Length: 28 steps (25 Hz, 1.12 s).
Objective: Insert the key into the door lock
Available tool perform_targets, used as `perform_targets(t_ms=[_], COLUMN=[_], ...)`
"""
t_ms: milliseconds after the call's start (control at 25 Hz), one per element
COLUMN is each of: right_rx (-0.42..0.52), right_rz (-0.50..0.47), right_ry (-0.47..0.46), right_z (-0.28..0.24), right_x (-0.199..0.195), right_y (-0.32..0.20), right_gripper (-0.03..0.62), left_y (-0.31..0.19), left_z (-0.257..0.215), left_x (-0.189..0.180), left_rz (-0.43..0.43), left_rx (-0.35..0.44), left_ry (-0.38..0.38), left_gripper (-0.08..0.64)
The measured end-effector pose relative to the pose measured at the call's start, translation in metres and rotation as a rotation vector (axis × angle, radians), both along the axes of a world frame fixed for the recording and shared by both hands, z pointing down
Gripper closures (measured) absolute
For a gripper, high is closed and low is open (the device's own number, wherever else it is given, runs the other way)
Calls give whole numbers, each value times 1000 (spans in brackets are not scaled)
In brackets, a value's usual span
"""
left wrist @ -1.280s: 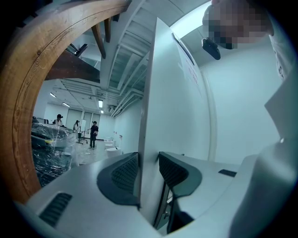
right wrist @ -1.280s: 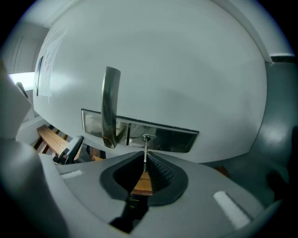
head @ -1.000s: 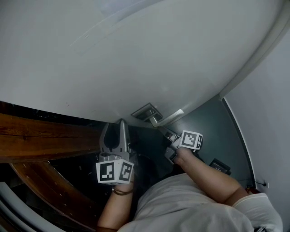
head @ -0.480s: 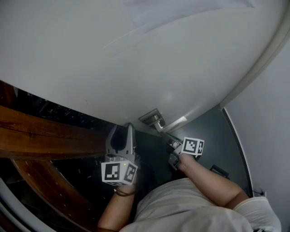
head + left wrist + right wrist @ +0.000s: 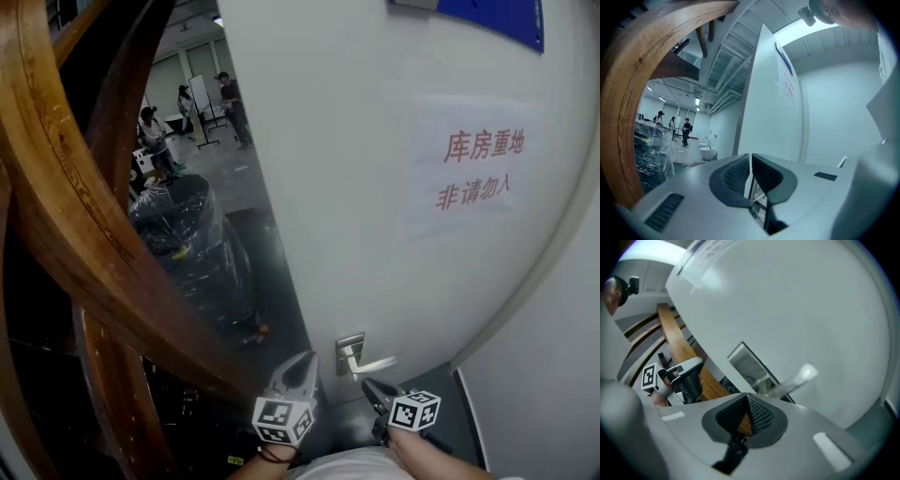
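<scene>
The white door [image 5: 375,187] carries a steel lock plate [image 5: 349,349] with a lever handle [image 5: 375,364]. In the right gripper view the plate [image 5: 747,364] and handle [image 5: 797,378] lie just past the jaws. My left gripper [image 5: 305,364] points at the door's edge left of the plate. Its jaws are closing and stand nearly together, with nothing between them [image 5: 751,157]. My right gripper [image 5: 367,384] sits just below the handle, its jaw tips together [image 5: 747,398]. No key shows in any view.
A curved wooden beam [image 5: 84,234] sweeps down the left side, close to my left gripper. Behind it stand a plastic-wrapped heap [image 5: 187,244] and people far off in the room [image 5: 150,131]. A paper sign with red characters [image 5: 478,169] hangs on the door.
The head view has swung upward, so the sign and the room beyond now show. The left jaws, wide apart before, have drawn together. Both grippers now sit low in the picture.
</scene>
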State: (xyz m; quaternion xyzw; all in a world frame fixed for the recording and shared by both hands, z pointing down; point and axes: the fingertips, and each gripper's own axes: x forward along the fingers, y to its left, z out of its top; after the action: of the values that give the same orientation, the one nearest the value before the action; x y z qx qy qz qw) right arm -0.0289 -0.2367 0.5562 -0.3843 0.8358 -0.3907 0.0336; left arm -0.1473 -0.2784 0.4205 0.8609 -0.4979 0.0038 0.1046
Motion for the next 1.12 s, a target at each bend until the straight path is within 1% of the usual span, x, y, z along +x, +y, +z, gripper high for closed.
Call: perform_targets(t_ms=[120, 240, 360, 480, 560, 800, 1000, 1120], right_rx=[220, 399, 540, 631, 654, 642, 624, 627], right_rz=[-26, -9, 35, 57, 60, 54, 72, 76], right_ry=[136, 250, 313, 344, 352, 349, 347, 351], right_z=[-64, -123, -174, -210, -222, -221, -225, -228], right_x=[-4, -12, -23, -33, -38, -54, -47, -47], right_y=[-18, -31, -41, -44, -44, -48, -43, -44], right_gripper=[592, 592, 592, 592, 592, 592, 592, 592], left_y=[-3, -6, -8, -9, -10, -14, -9, -10], left_z=[-22, -43, -61, -78, -85, -89, -87, -88], left_x=[3, 6, 5, 9, 11, 10, 13, 10], left_rz=[0, -15, -31, -27, -30, -64, -65, -75], left_rx=[40, 77, 103, 129, 140, 157, 126, 124], left_ry=[-20, -16, -4, 7, 3, -11, 18, 22], left_gripper=[554, 554, 554, 554, 554, 554, 554, 554])
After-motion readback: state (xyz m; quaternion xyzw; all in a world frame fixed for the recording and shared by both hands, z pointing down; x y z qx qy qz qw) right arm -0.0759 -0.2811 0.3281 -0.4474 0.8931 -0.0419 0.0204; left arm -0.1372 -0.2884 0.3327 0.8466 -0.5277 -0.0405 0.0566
